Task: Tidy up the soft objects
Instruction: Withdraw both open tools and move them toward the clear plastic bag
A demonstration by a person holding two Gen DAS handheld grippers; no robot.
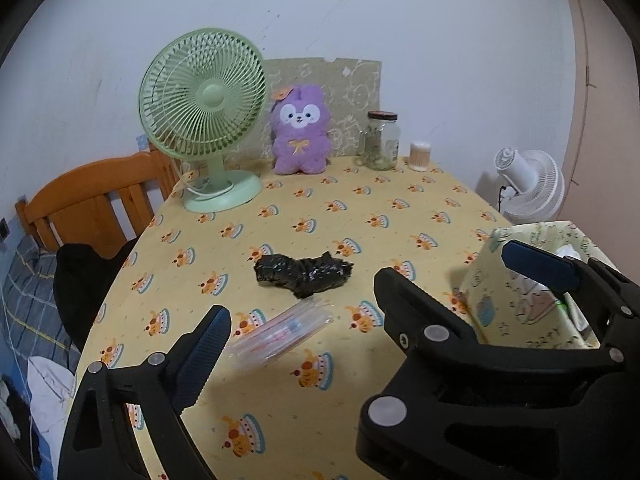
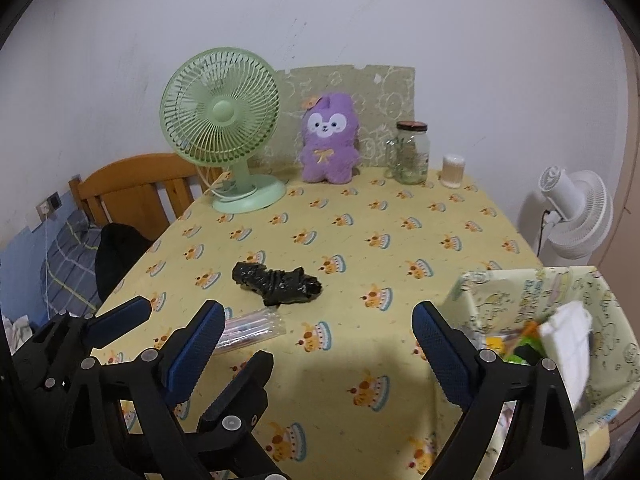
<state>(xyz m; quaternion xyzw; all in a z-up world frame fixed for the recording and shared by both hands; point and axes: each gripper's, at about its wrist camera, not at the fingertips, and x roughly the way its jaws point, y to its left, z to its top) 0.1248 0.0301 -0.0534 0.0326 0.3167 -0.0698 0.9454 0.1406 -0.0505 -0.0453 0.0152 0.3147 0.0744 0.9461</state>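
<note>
1. Right wrist view: we see a fabric bin (image 2: 472,300) at the table's near right corner, holding white cloth (image 2: 568,328) and orange and green items.
2. We see a lidded glass jar (image 2: 412,152) beside a purple plush (image 2: 328,140) at the wall.
3. We hold the left gripper (image 1: 296,344) and right gripper (image 2: 316,344) wide apart, empty; a crumpled black bag (image 2: 276,284) lies mid-table.
</note>
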